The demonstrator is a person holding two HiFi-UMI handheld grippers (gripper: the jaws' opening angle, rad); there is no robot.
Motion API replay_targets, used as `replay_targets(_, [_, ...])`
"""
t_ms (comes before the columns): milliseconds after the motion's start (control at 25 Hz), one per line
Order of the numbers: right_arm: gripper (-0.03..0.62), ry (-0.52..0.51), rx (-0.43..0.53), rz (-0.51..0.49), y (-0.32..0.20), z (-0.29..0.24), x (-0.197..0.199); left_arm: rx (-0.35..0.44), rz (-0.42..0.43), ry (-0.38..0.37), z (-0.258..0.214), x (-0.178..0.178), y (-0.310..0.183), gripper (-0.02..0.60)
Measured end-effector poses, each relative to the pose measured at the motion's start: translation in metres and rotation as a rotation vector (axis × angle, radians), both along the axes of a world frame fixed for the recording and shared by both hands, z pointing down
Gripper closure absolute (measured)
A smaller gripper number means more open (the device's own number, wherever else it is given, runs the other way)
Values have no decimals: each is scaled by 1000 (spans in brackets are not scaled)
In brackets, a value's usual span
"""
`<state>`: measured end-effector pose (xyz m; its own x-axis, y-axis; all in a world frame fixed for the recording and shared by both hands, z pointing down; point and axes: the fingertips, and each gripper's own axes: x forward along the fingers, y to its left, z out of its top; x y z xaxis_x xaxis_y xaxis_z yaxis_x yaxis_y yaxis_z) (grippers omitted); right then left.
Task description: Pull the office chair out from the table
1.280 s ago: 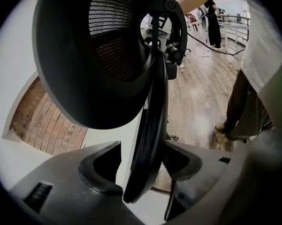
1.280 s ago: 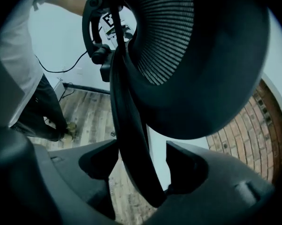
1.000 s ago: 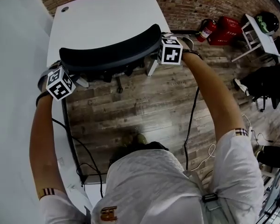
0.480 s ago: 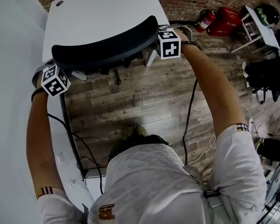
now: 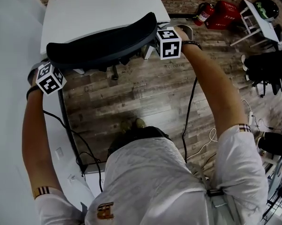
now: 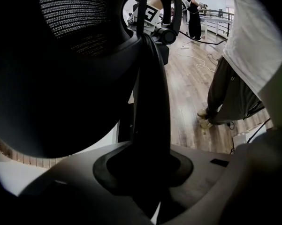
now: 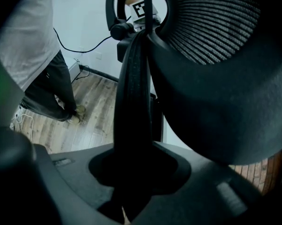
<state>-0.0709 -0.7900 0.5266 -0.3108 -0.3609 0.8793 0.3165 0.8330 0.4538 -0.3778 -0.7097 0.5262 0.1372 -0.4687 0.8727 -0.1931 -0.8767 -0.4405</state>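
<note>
The black office chair's curved backrest (image 5: 101, 41) stands against the white table (image 5: 98, 6) in the head view. My left gripper (image 5: 46, 67) is at its left end and my right gripper (image 5: 156, 35) at its right end. In the left gripper view the backrest's rim (image 6: 152, 102) runs down between the jaws of the left gripper (image 6: 145, 172), which have just been closing and now clamp it. The right gripper view shows the same rim (image 7: 133, 88) gripped by the right gripper (image 7: 136, 172), whose jaws have also just been closing. The seat and base are hidden.
A wooden floor (image 5: 145, 88) lies between the chair and the person, with cables (image 5: 190, 111) trailing across it. A red fire extinguisher (image 5: 204, 14) and a red box (image 5: 225, 14) stand at the brick wall. A small white table (image 5: 255, 20) and dark gear (image 5: 267, 69) are at the right.
Both grippers and the backrest between them have shifted together a little to the left and up in the head view.
</note>
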Motion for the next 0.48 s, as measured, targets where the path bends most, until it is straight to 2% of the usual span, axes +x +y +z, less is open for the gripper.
replay_targets(480, [477, 2, 42, 28, 71, -8, 27, -19, 13, 10, 7, 23, 80, 486])
